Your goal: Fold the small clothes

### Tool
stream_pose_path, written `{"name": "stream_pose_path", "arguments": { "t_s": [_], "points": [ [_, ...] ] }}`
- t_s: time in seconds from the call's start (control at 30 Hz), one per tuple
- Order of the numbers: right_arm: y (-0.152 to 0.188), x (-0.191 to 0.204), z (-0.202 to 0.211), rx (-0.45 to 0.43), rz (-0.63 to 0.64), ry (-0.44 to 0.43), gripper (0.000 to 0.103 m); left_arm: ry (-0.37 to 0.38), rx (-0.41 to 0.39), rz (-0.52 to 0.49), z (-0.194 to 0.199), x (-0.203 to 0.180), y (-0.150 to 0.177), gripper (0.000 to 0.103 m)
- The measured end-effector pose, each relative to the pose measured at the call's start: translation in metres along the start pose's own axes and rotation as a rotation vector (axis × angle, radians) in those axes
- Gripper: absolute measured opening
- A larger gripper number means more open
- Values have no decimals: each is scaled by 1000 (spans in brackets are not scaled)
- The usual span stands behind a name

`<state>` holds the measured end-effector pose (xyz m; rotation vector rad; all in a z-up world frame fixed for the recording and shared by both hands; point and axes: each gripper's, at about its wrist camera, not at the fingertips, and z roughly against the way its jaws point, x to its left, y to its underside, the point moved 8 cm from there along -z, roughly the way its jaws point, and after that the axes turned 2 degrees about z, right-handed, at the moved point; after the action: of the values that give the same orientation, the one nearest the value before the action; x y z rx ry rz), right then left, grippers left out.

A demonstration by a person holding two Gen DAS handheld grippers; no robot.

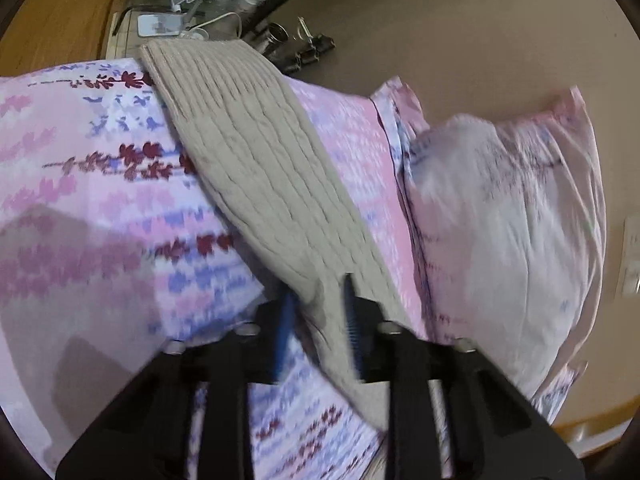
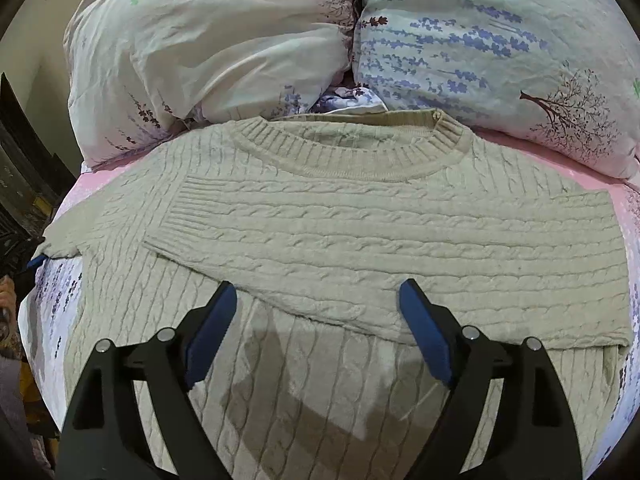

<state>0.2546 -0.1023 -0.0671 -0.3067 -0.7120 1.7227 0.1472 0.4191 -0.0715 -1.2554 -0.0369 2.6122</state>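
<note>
A beige cable-knit sweater (image 2: 320,216) lies flat on the bed, collar toward the pillows. Its right sleeve (image 2: 400,240) is folded across the chest. My right gripper (image 2: 318,304) is open and empty just above the sweater's middle, below the folded sleeve. My left gripper (image 1: 320,320) is shut on the sweater's other sleeve (image 1: 256,168), which stretches away from it over the floral sheet. In the right wrist view that sleeve's cuff (image 2: 60,240) sits at the far left with a blue pad (image 2: 36,261) beside it.
The bed has a pink and lavender floral sheet (image 1: 80,184). Two pillows (image 2: 208,40) (image 2: 500,52) lie just behind the collar. A cluttered bedside surface (image 1: 208,4) with a phone and cables is beyond the bed. A plain wall (image 1: 460,32) is behind.
</note>
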Motion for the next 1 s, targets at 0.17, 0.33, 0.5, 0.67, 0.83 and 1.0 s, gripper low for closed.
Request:
{"name": "stream_pose_path", "arguments": {
  "t_s": [0.17,0.33,0.5,0.67,0.83,1.0],
  "points": [
    [-1,-5,7,-4,-15,-16,83,51,-57,-102,9,-34,5,7],
    [-3,-16,13,-12,-59,-34,83,154,-69,-321,19,-110,38,7],
    [-2,-24,19,-16,-85,-40,83,309,18,-562,16,-183,123,7],
    [1,-41,29,-29,-121,-30,83,405,204,-787,-13,-224,248,7],
    [10,-63,35,-32,-157,-7,83,374,395,-905,-57,-217,346,7],
    [12,-77,34,-38,-175,-6,83,296,460,-964,-83,-192,379,7]
  ]
}}
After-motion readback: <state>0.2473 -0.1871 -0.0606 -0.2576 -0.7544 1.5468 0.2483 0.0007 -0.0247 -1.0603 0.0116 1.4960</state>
